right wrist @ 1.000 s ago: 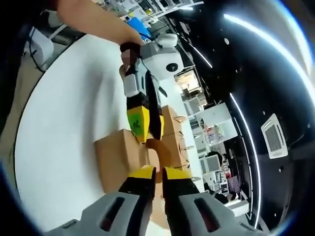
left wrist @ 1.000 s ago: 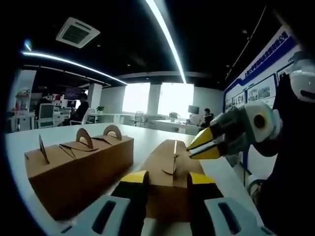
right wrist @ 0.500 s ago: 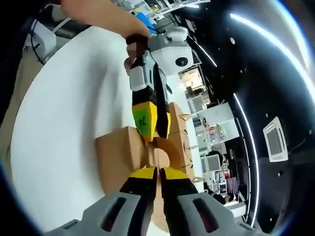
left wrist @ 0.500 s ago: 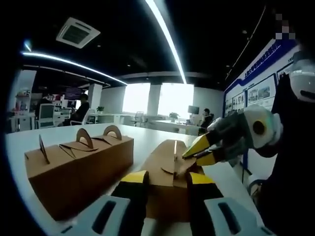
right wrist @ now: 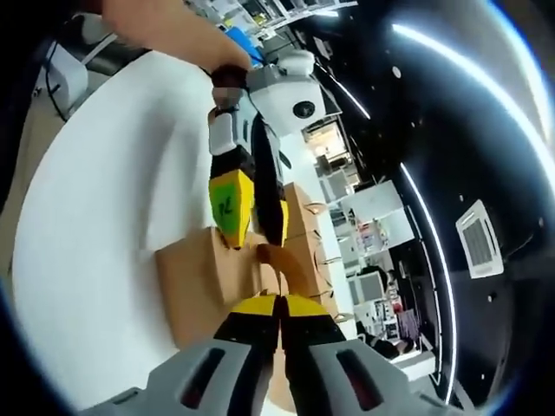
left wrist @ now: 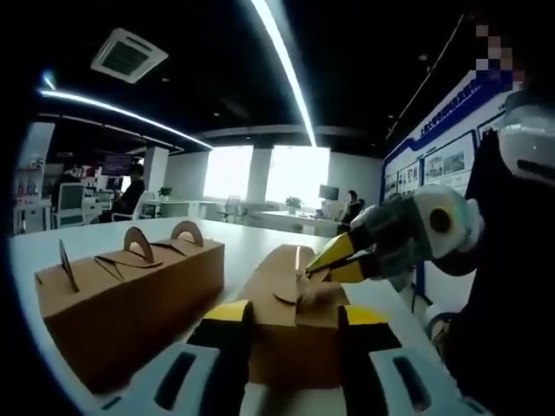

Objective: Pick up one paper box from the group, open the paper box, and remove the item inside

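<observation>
Brown cardboard box [left wrist: 290, 334], picked from the group, was braced between the left gripper [left wrist: 286, 316]'s jaws while the right gripper [right wrist: 276, 303] pinched its lid tab [right wrist: 276, 258]; opening underway, item unremoved.

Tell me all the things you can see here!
Paper box: one, brown, on the table between the left gripper's fingers, its top flap pinched by the right gripper.
Second paper box: one, brown, round tabs standing up on top, beside the first.
Table: one, white, under both boxes.
Ceiling lights: long white strips overhead.
Wall posters: blue and white, on the side wall.
Seated people: two, far off at desks.
Left gripper: yellow-and-black fingers, either side of the first box.
Right gripper: yellow-and-black fingers, shut on the flap.
</observation>
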A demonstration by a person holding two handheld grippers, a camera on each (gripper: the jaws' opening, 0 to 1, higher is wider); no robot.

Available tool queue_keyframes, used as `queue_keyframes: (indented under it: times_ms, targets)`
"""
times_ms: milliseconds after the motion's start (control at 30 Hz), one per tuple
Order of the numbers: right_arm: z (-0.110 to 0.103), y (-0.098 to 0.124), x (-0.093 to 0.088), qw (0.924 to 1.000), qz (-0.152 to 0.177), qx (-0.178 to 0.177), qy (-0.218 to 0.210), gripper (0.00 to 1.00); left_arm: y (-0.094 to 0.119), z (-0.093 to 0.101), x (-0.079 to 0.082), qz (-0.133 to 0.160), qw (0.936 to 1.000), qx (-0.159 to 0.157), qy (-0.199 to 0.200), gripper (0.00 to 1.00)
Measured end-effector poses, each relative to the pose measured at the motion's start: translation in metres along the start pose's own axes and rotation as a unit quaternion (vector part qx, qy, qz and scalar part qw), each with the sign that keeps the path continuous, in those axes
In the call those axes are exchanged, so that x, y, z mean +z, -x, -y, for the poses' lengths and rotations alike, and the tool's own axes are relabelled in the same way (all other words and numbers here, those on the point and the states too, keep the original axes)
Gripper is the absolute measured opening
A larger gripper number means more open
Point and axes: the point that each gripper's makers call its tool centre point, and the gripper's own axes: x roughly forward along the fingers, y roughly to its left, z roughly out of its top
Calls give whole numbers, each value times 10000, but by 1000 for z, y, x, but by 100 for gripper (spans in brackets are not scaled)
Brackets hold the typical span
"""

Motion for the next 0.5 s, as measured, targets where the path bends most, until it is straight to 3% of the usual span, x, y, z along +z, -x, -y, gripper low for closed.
queue_keyframes:
  times_ms: [500]
  targets:
    - [6, 6, 1, 9995, 126, -143, -270, 3, 0, 4, -4, -574, 9977, -283, -231, 51]
